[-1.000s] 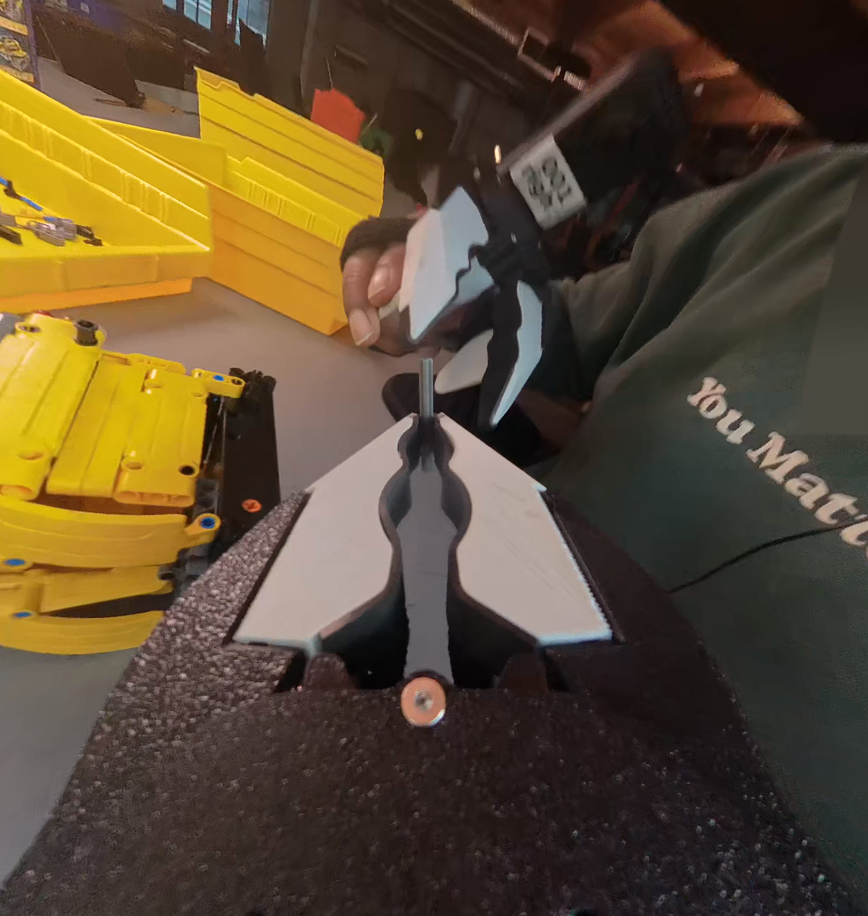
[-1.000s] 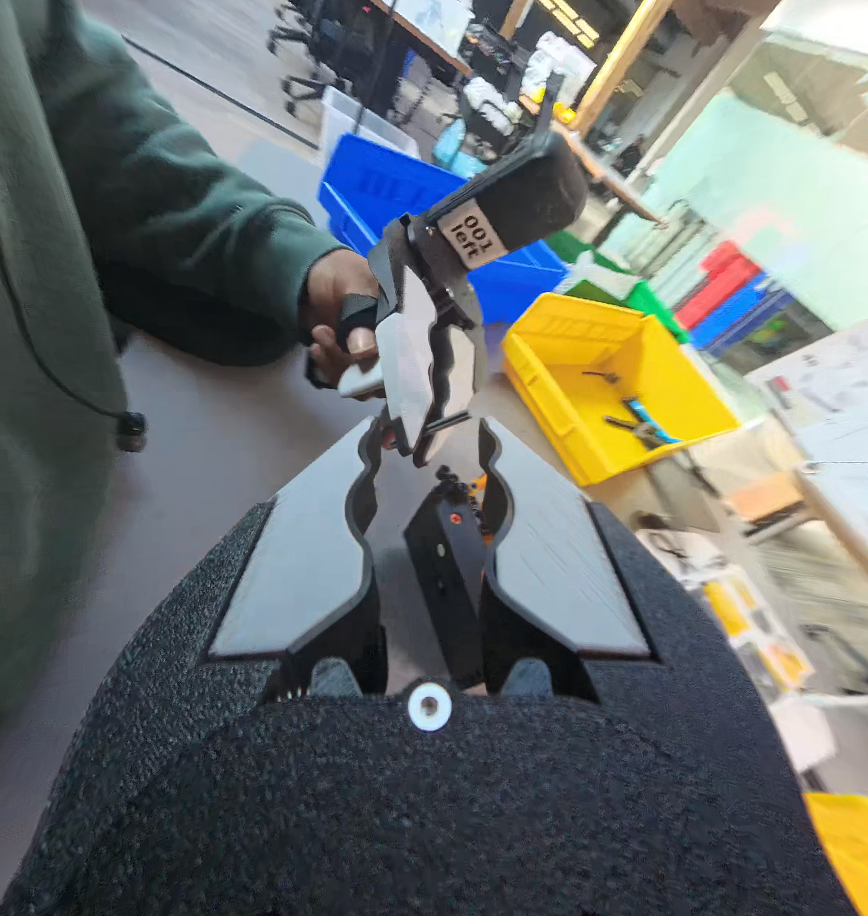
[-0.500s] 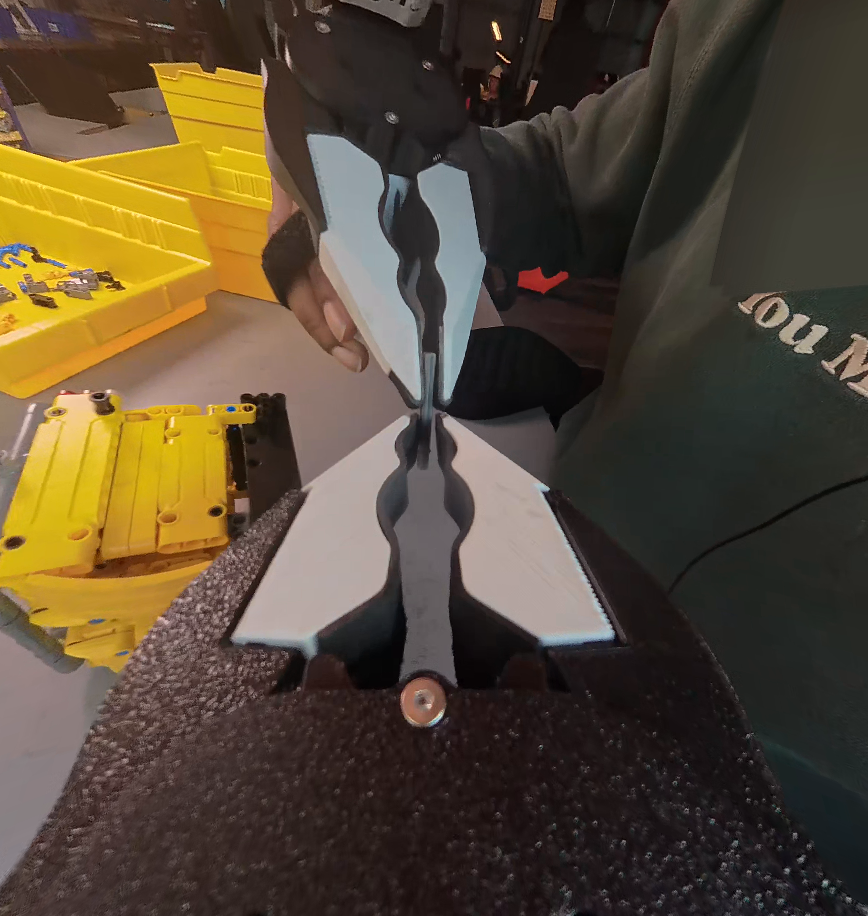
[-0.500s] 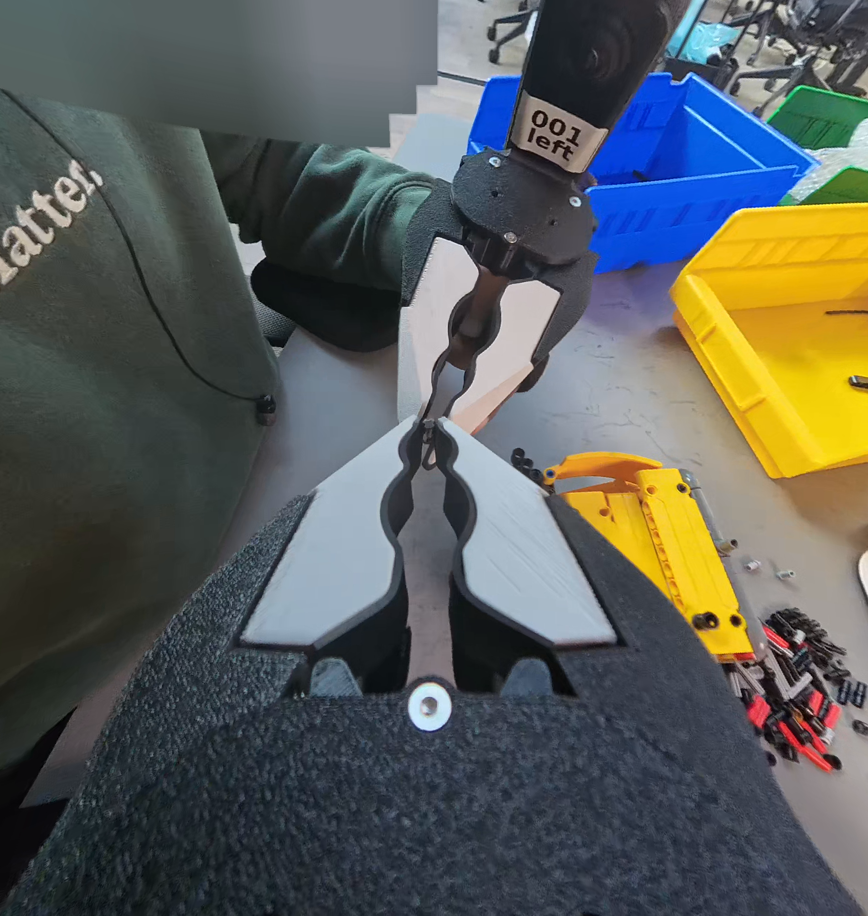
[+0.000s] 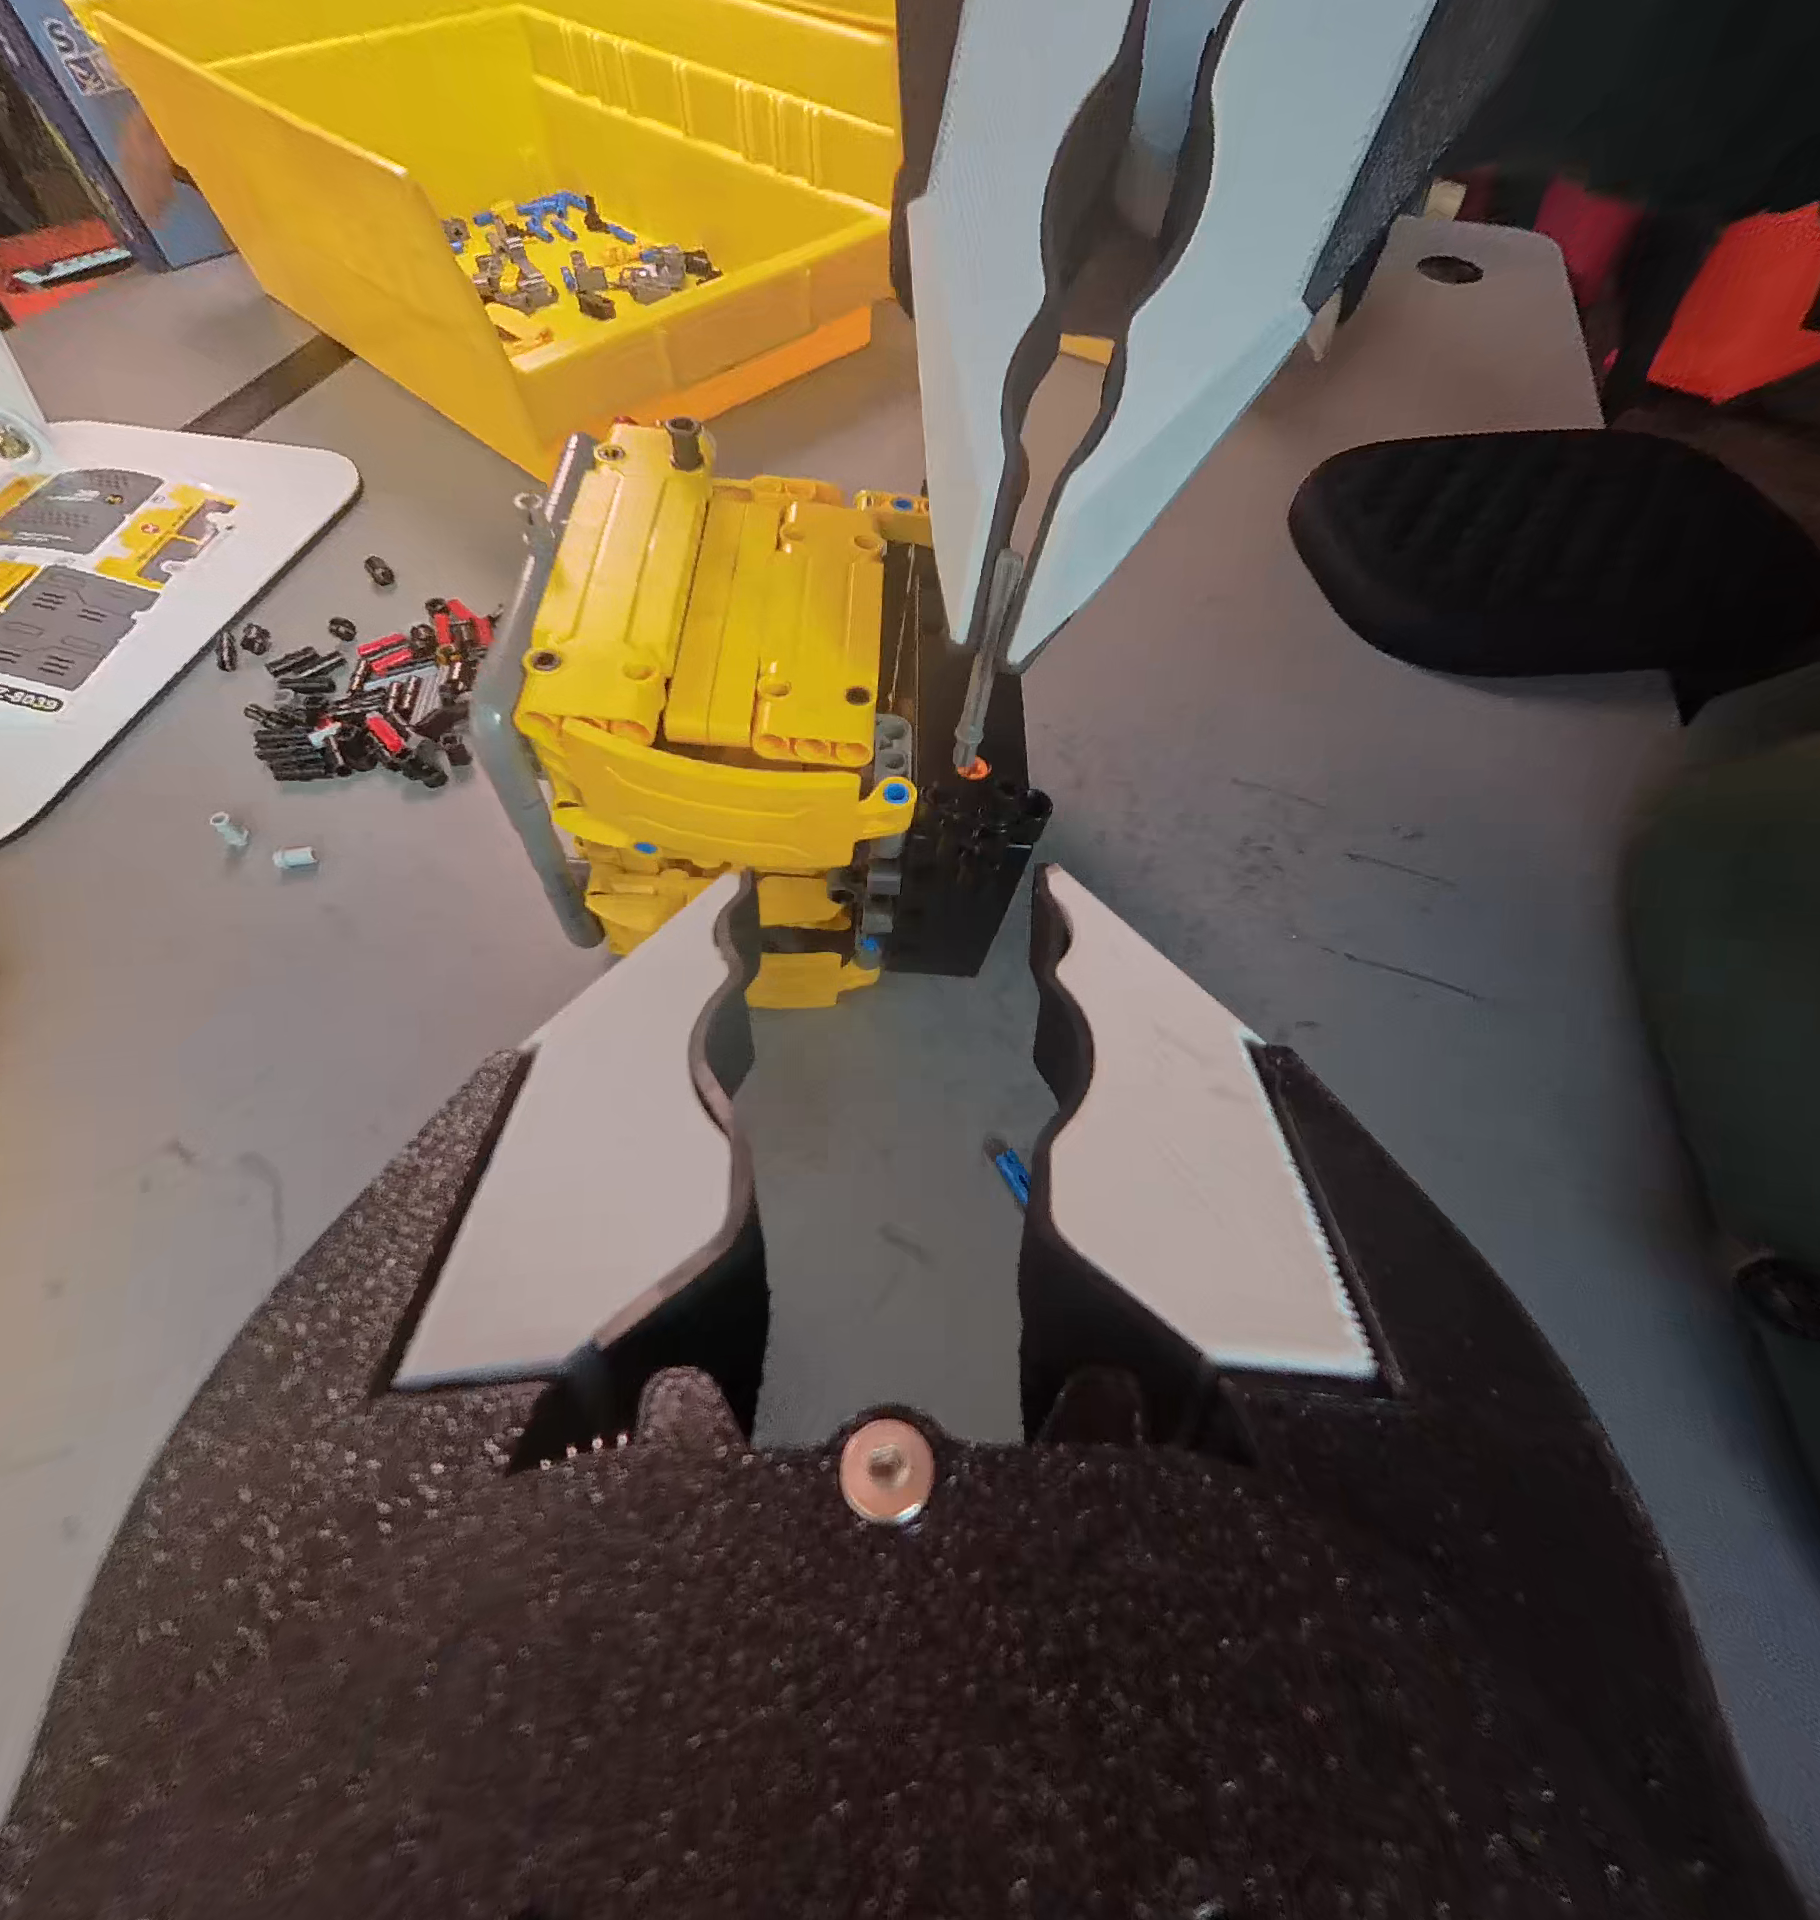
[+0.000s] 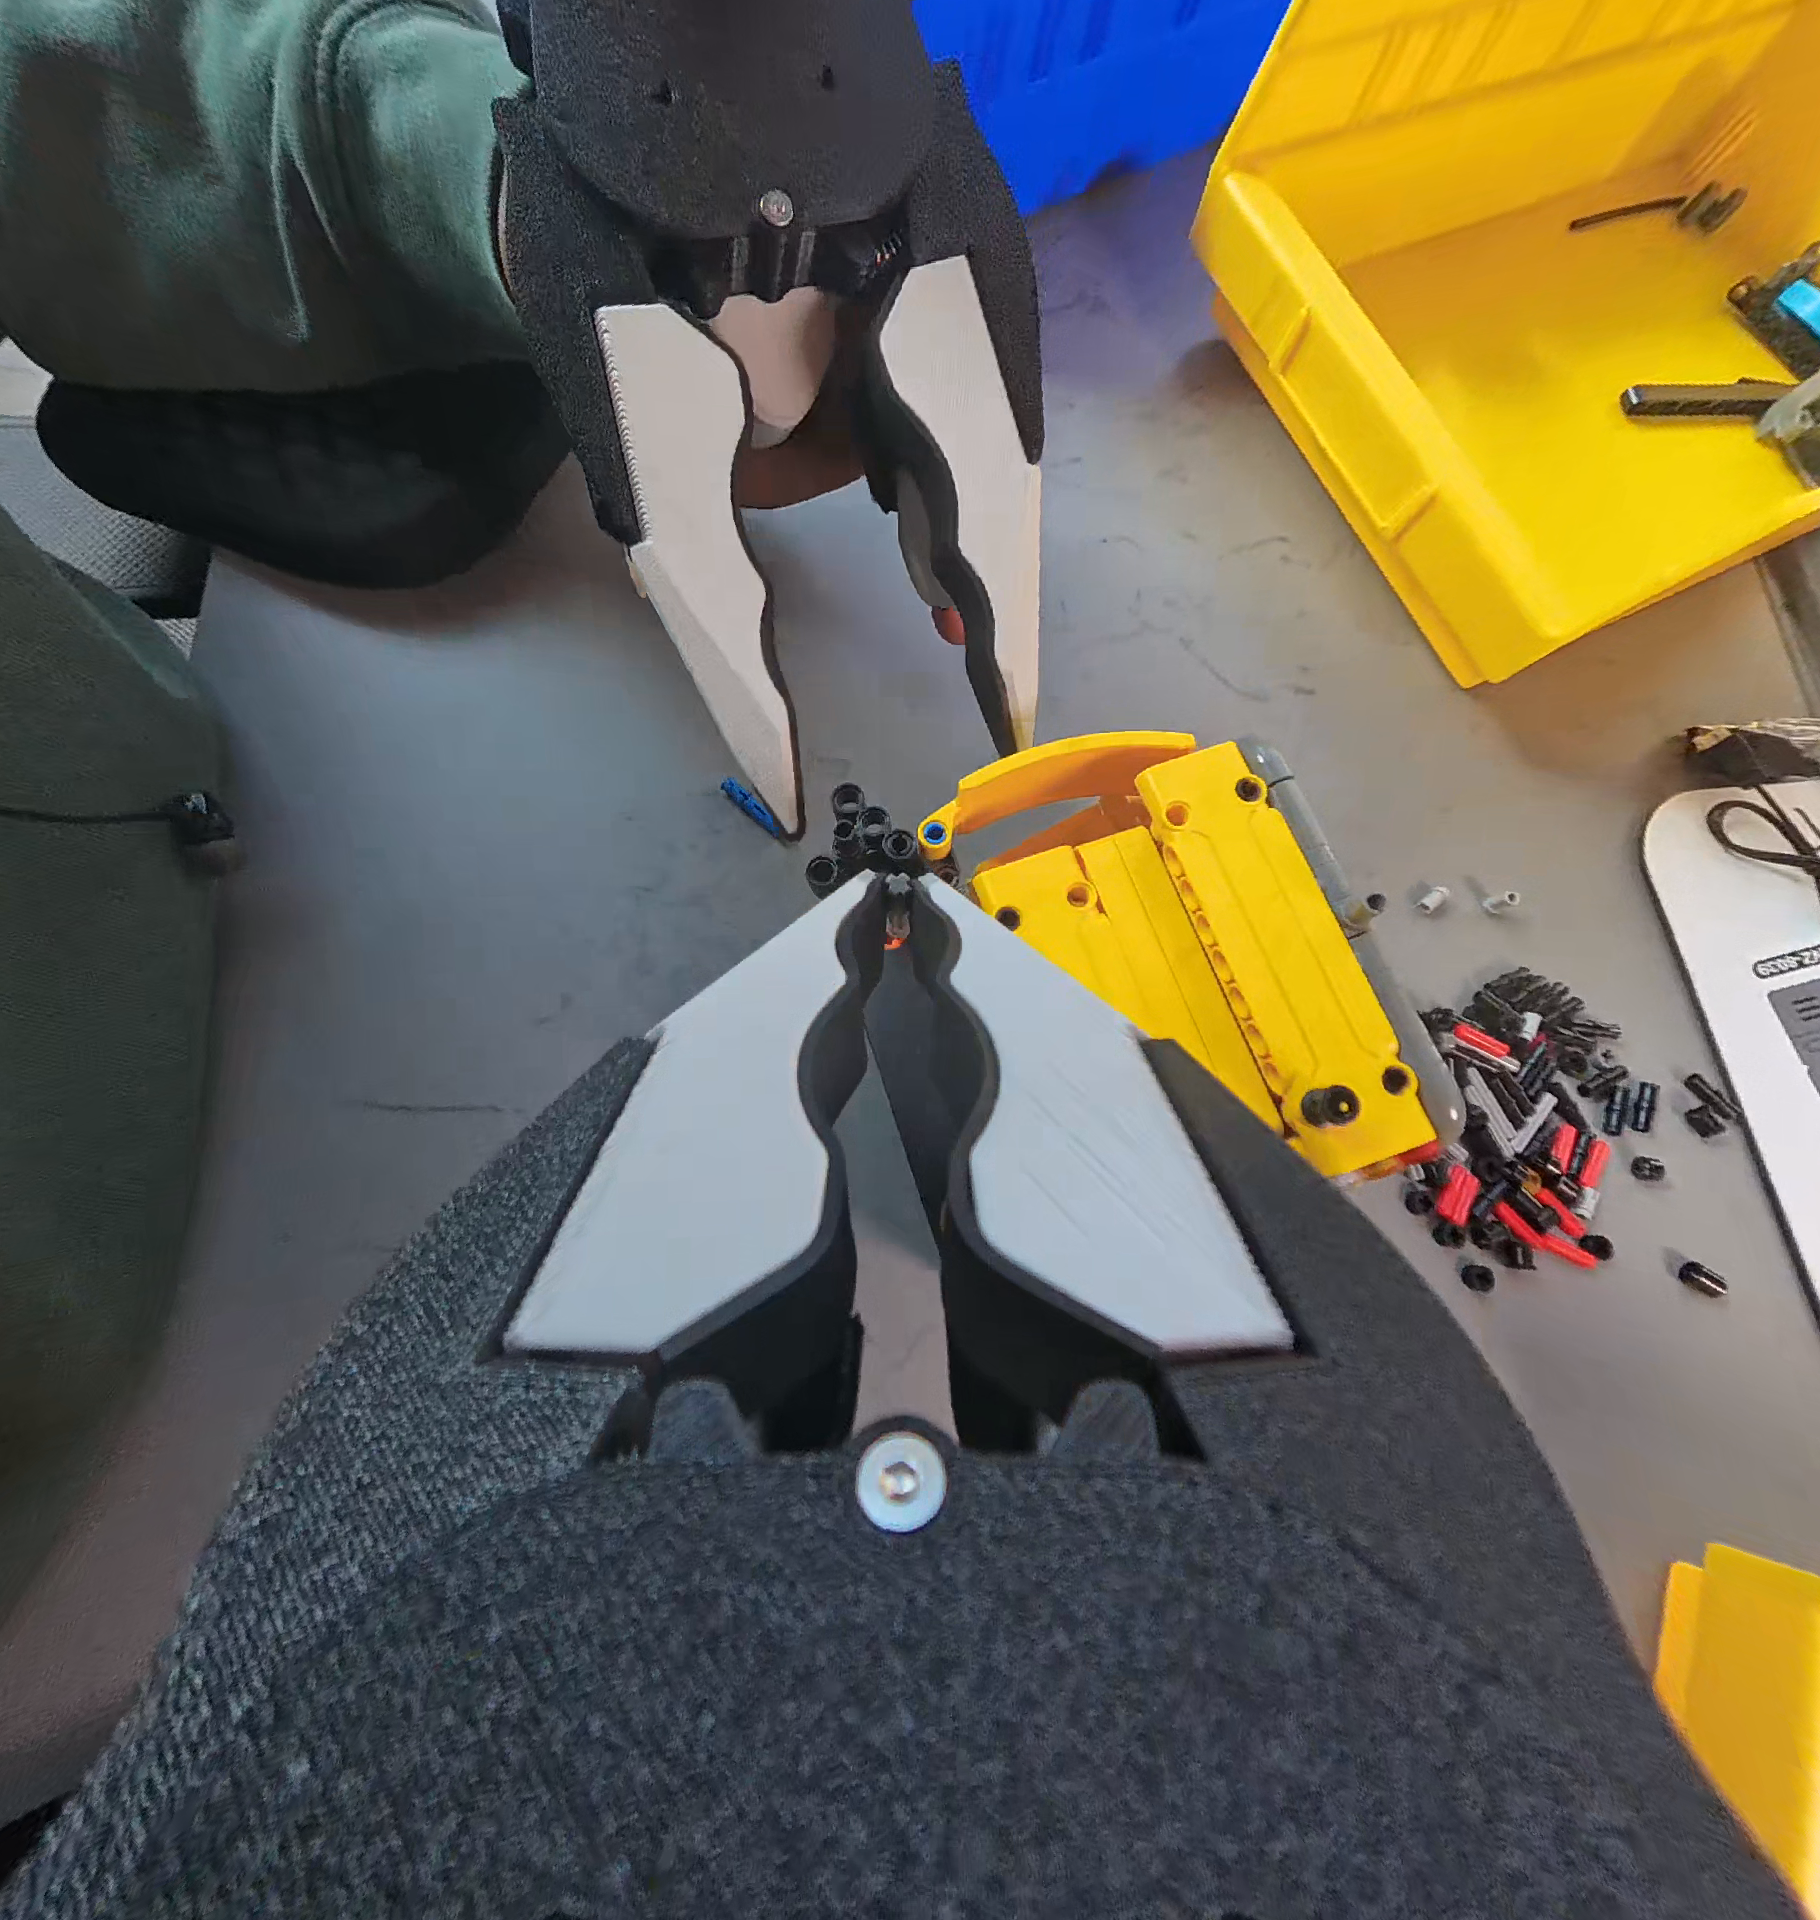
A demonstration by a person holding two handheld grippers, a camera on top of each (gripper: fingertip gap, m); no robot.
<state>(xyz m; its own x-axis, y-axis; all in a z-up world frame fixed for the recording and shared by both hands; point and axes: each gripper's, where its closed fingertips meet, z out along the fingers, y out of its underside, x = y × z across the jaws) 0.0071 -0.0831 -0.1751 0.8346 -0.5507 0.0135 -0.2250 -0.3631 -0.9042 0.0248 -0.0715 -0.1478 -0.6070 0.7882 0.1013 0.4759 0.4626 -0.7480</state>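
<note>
Fingers of the left gripper (image 5: 890, 894) stand wide apart with nothing between them but bare grey table (image 5: 1301, 883), their tips just short of the near end of a yellow and black brick-built model (image 5: 719, 707). In the right wrist view the same gripper (image 6: 901, 800) reaches in from the far side, one tip beside the cluster of black pins at the model's end (image 6: 864, 831), the other at the orange-yellow curved panel. The right gripper (image 6: 898, 891) is clenched on a thin grey axle rod (image 5: 989, 644); in the left wrist view this gripper (image 5: 999, 623) comes down from above, the rod sticking out below its tips, with the rod's lower end at an orange spot on top of the model's black block (image 5: 973, 821). Whether the rod has entered a hole there cannot be told. A small blue pin (image 5: 1010, 1169) lies on the table close inside the left gripper's right finger. Left of the left jaws lies a heap of black and red pins (image 5: 366, 696), with two small grey bushes (image 5: 262, 842) nearer, and a white instruction sheet (image 5: 85, 582) farther out. Beyond the model stands a yellow bin (image 5: 386, 260) holding small blue and grey parts. Right of the right jaws sits another yellow bin (image 6: 1405, 436), with a blue bin (image 6: 1082, 94) behind it. A green sleeve (image 6: 210, 177) shows at the upper left.
</note>
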